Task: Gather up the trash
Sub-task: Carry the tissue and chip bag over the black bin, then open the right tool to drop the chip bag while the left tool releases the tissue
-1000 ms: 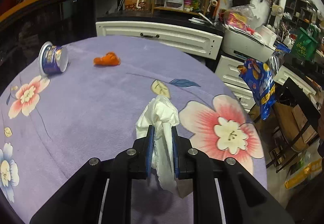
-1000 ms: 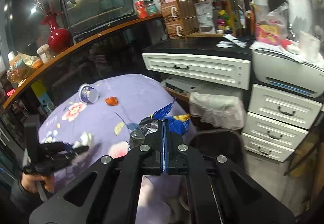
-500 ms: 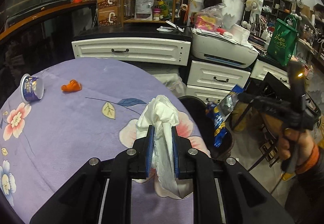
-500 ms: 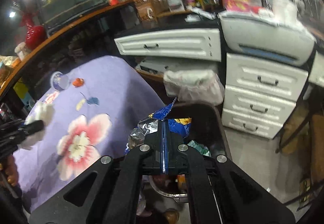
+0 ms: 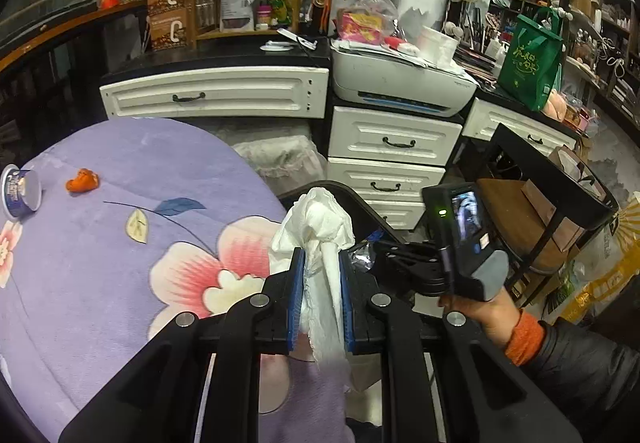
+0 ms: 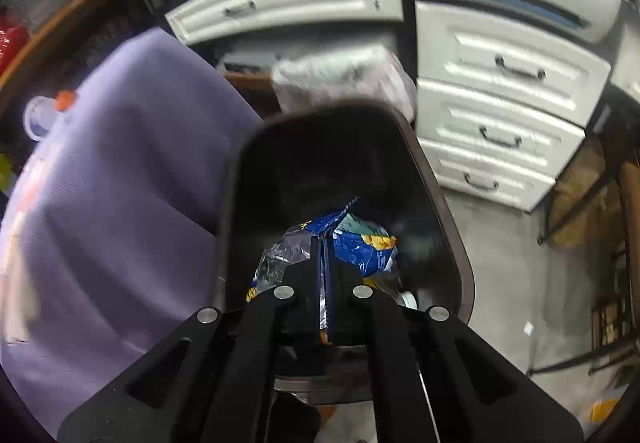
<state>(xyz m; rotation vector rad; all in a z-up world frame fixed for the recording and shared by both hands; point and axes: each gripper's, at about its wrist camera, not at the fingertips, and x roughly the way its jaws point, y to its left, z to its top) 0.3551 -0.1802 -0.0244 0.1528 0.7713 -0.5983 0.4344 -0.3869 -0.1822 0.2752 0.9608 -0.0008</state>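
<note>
While clamped on a crumpled white paper tissue [image 5: 320,227], left gripper [image 5: 322,263] hovered past the near edge of a round table under a purple flowered cloth [image 5: 100,263]. Tissue bunched above the blue pads and trailing down between them. Far to the left of that gripper, on the cloth: a small purple-labelled cup lying on its side [image 5: 20,193], and just beside it a crumpled orange scrap [image 5: 82,179], the two apart. To the right of the left gripper, close by: a person's hand [image 5: 480,313] with an orange cuff and dark sleeve, gripping the other tool from behind.

Right gripper [image 6: 325,243] pinched tight on a crinkled blue and silver snack bag [image 6: 360,243], pointed steeply down into a dark, rounded plastic bin [image 6: 452,227]. Bag inside the bin's mouth, below its rim; whether touching the contents, could not tell. Left of the bin, the purple cloth draped down. Beyond the bin, white drawers with dark handles [image 6: 500,115], blurred.
</note>
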